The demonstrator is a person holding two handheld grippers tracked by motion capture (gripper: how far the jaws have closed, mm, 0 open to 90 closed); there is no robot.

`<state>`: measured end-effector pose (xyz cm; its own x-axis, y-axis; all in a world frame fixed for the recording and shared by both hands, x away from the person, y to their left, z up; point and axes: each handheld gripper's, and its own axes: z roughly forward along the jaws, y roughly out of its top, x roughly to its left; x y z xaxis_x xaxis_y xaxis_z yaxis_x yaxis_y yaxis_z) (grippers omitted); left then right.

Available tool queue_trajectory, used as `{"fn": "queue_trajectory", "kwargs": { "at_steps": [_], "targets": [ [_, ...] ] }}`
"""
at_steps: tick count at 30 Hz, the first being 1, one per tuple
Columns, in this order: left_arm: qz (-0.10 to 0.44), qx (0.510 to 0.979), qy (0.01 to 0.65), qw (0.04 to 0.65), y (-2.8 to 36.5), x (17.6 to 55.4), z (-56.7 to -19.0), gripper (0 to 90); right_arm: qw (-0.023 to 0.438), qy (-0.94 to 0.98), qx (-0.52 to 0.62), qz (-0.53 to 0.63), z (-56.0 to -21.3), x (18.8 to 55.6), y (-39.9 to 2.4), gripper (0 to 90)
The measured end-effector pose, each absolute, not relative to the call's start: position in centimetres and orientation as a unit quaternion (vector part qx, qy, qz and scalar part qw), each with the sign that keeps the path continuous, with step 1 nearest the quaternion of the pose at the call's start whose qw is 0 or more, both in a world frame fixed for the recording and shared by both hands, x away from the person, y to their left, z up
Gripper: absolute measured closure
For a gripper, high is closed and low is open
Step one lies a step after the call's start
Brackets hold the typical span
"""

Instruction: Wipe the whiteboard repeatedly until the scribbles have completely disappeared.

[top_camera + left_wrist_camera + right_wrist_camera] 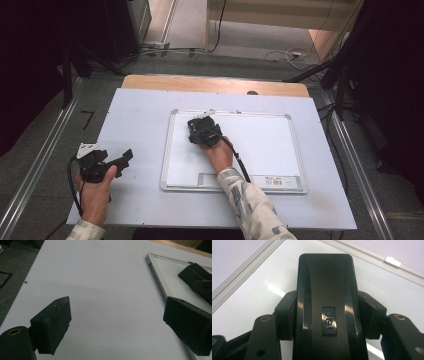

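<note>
White sheeting is covering the bench (140,125), and one whiteboard (280,150) is lying on it. Two grippers are working: the right gripper (199,131) is clamping its jaws on one black eraser (325,302) resting on the whiteboard's upper left area. The left gripper (115,322) is hovering beside the board, jaws spread apart, holding nothing.

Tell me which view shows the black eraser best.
Right gripper view: the black eraser is seen close up, clamped between the right gripper's jaws, logo readable. In the high view it is mostly hidden by that gripper; the left gripper view catches a dark corner at the whiteboard.
</note>
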<state>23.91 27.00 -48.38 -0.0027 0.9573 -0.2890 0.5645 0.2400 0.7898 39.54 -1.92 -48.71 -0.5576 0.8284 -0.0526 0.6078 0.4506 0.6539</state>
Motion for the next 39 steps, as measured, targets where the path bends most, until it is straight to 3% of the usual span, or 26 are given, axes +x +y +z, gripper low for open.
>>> {"fn": "queue_trajectory", "kwargs": {
  "at_steps": [14, 30, 39],
  "targets": [
    [0.234, 0.573, 0.666, 0.415, 26.8, 24.1, -48.4, 8.5, 0.178, 0.840, 0.411, 0.306, -48.9, 37.0, -0.2, 37.5],
    [0.234, 0.569, 0.670, 0.416, 27.2, 23.8, -48.5, 8.5, 0.177, 0.837, 0.418, 0.306, -48.8, 39.8, 1.0, 37.5],
    [0.235, 0.566, 0.672, 0.415, 27.3, 23.7, -48.5, 8.5, 0.181, 0.828, 0.438, 0.300, -48.7, 41.1, -0.5, 37.5]
  ]
}}
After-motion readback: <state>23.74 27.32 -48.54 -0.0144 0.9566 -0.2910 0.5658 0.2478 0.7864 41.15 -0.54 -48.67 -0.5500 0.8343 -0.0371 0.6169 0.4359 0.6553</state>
